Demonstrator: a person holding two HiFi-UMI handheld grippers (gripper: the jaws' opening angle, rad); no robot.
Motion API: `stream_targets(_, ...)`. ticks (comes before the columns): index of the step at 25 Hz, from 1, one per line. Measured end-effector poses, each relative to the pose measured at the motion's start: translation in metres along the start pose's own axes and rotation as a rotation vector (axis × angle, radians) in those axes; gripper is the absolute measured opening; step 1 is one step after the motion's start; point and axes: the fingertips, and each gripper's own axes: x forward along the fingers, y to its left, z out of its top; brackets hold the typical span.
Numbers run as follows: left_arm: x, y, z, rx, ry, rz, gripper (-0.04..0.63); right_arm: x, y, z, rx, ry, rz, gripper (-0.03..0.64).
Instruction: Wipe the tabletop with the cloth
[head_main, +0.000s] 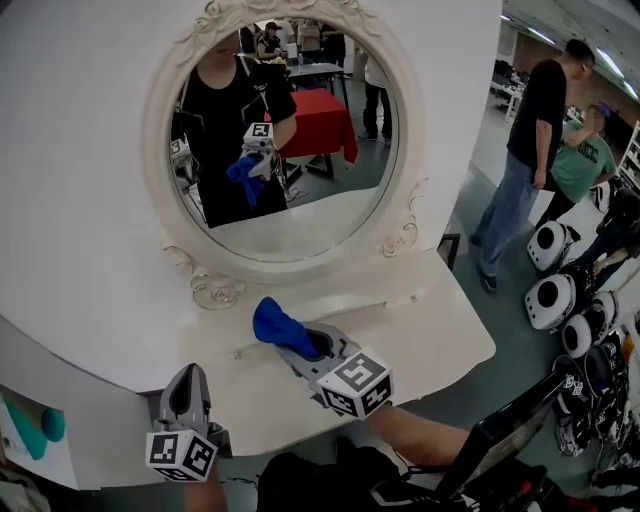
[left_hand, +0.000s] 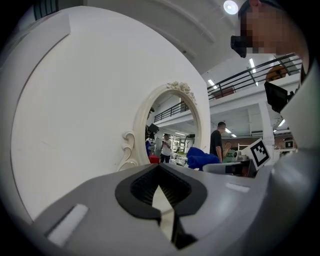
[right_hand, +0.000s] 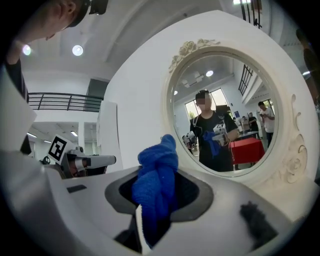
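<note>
The right gripper (head_main: 314, 346) is clamped on a blue cloth (head_main: 281, 327), its jaws closed on the near end of the bunched fabric. The rest of the cloth sticks out ahead of the jaws as a thick twisted roll. Its long axis runs in line with the gripper, and the free end points far and left, toward the base of the oval mirror (head_main: 300, 215). The cloth sits over the middle of the white tabletop (head_main: 430, 340), near the scrolled mirror frame. Whether it presses on the surface cannot be told.

The left gripper (head_main: 188, 374) is at the near left edge of the tabletop, well apart from the cloth. Its jaws are together with nothing between them, and it points toward the far side.

The mirror reflects the person holding both grippers and the blue cloth.
</note>
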Motion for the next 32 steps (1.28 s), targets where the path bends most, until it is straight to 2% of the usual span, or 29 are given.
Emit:
stream_targets(5, 0.011, 0.024, -0.005, 0.001, 0.032, 0.044, 0.008, 0.042, -0.006, -0.014, 0.012, 0.042, 0.041, 0.132)
stream_targets(15, 0.026, 0.093, -0.024, -0.033, 0.054, 0.035, 0.008, 0.148, 0.006, -0.049, -0.037, 0.151, 0.104, 0.132)
stream_targets(22, 0.037, 0.127, -0.051, -0.067, 0.099, 0.022, 0.008, 0.213, 0.014, -0.091, -0.077, 0.278, 0.122, 0.132)
stream_targets(32, 0.038, 0.158, -0.084, -0.112, 0.154, 0.011, 0.008, 0.277, 0.014, -0.164, -0.266, 0.494, 0.109, 0.132)
